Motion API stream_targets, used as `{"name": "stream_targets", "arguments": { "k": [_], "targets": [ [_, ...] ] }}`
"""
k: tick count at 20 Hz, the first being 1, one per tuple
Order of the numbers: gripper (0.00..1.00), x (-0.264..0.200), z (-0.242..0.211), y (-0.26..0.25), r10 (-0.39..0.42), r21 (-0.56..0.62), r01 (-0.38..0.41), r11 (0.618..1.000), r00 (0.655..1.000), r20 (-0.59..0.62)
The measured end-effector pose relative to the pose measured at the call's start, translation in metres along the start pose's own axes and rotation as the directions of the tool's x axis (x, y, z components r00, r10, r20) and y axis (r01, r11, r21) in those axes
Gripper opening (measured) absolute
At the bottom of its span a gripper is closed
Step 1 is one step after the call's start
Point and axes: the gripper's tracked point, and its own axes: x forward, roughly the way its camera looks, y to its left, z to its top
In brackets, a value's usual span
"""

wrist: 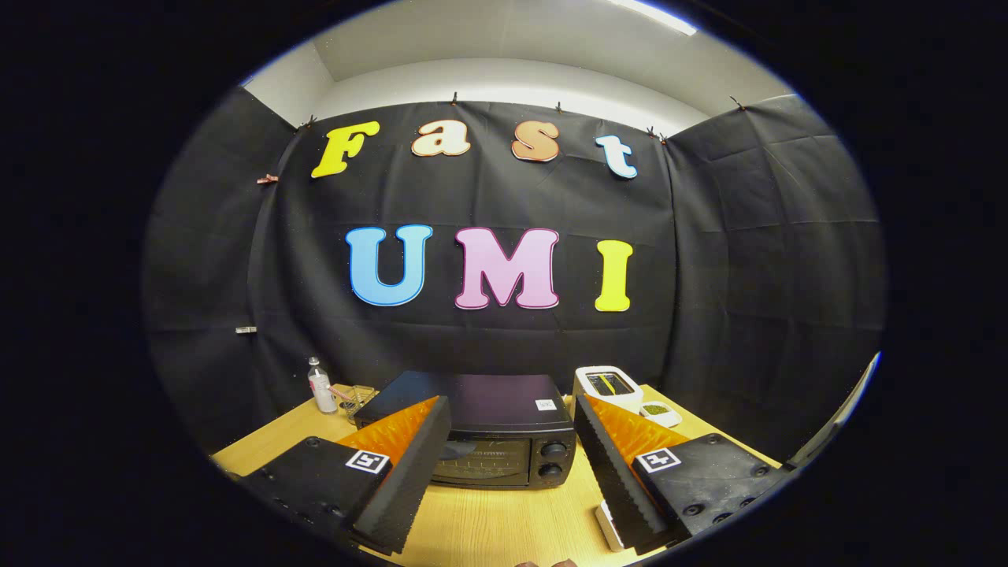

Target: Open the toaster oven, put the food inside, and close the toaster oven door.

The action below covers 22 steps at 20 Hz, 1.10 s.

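The claw [504,472] is hanging above the wooden table [488,528] with its two fingers spread wide and nothing between them, so it is open and carrying nothing. It is facing straight at the toaster oven [492,433], which is sitting just ahead of the fingers and framed in the gap between them; that lineup looks like it is setting up a head-on approach to the door.

The oven door [482,461] is looking closed, glass front upright, so opening is probably the step in hand and nothing of the task is looking done yet. The two knobs [554,460] are stacked on the oven's front on the right-finger side; the door handle is too dark to make out, so the grab spot is a guess, likely along the door's top edge.

Beyond the right finger a white toaster [606,386] is standing with a small white dish [658,411] just beside it holding something greenish, possibly the food, too small to tell. A white item [608,526] is peeking out under the right finger, unclear what. Beyond the left finger a small bottle [320,387] and a clear container [356,398] are standing near the oven's far corner, out of the way of the door swing.
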Motion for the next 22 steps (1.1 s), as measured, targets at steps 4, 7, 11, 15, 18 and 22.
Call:
{"name": "stream_targets", "arguments": {
  "k": [4,7,11,15,18,22],
  "targets": [
    [0.97,0.003,-0.005,0.009,0.010,-0.005,-0.010,1.000,1.000,-0.015],
    [0.97,0.006,-0.007,0.016,0.017,-0.005,-0.017,1.000,1.000,-0.021],
    [0.97,0.014,-0.016,0.027,0.036,-0.008,-0.036,0.999,0.998,-0.046],
    [0.97,0.022,-0.027,0.040,0.052,0.005,-0.052,0.999,0.995,-0.082],
    [0.97,0.030,-0.033,0.049,0.065,-0.009,-0.066,0.998,0.994,-0.092],
    [0.97,0.042,-0.045,0.058,0.070,-0.018,-0.072,0.997,0.991,-0.114]
  ]
}}
